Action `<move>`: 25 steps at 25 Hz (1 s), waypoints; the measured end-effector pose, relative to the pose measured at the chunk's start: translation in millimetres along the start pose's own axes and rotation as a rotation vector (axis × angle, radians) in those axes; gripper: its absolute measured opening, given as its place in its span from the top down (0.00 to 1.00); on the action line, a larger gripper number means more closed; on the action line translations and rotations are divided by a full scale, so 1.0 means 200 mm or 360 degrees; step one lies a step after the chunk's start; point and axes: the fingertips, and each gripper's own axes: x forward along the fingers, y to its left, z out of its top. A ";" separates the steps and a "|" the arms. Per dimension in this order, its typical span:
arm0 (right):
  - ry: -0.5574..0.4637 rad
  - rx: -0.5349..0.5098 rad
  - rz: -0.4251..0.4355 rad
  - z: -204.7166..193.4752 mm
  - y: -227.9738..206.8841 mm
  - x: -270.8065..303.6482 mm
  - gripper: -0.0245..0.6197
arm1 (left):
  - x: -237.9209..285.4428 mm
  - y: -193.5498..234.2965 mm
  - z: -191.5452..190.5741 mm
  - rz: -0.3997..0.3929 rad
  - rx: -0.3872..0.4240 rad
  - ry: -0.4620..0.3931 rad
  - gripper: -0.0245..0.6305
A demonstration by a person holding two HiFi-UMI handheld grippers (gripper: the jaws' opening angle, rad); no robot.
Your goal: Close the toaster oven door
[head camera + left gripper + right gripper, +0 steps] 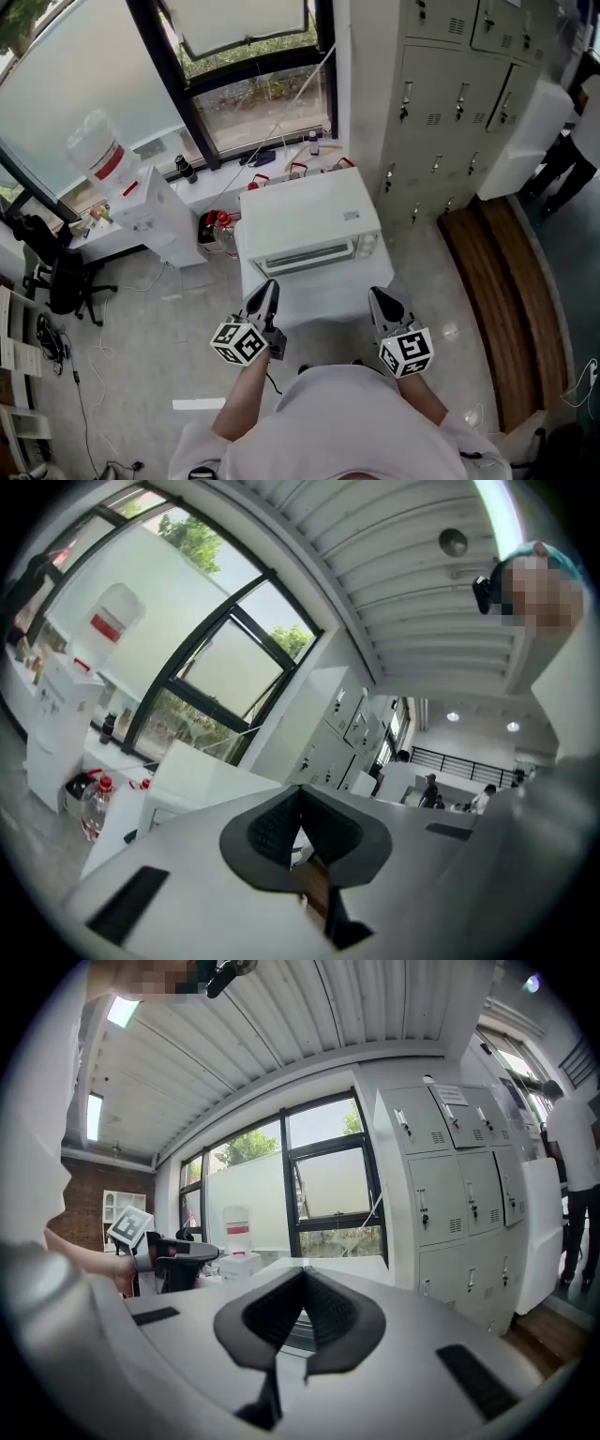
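Toaster oven door (pixel 302 258) sits just far of you, btwn your left claw (pixel 267 292) & right claw (pixel 381 298), both clenched empty, about equally near; long axis left-right, looks shut.

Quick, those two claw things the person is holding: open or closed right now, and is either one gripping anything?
Left gripper: closed, holding nothing.
Right gripper: closed, holding nothing.
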 end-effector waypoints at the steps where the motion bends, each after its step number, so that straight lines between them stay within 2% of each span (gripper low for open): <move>1: -0.0001 0.0004 -0.0004 0.00 -0.01 0.00 0.95 | 0.00 -0.03 0.02 -0.0007 0.0069 -0.0010 0.93; 8: -0.0024 0.0043 -0.0023 0.04 -0.08 0.03 0.95 | 0.02 -0.14 0.04 0.0017 0.0490 -0.0102 0.93; 11: -0.0028 0.0055 -0.0033 0.05 -0.10 0.05 0.95 | 0.03 -0.16 0.03 0.0060 0.0608 -0.0127 0.93; 17: -0.0060 0.0068 -0.0059 0.08 -0.14 0.06 0.95 | 0.03 -0.20 0.00 0.0100 0.0746 -0.0178 0.93; 25: -0.0080 0.0053 -0.0036 0.09 -0.15 0.08 0.95 | 0.06 -0.19 -0.04 0.0116 0.0746 -0.0121 0.93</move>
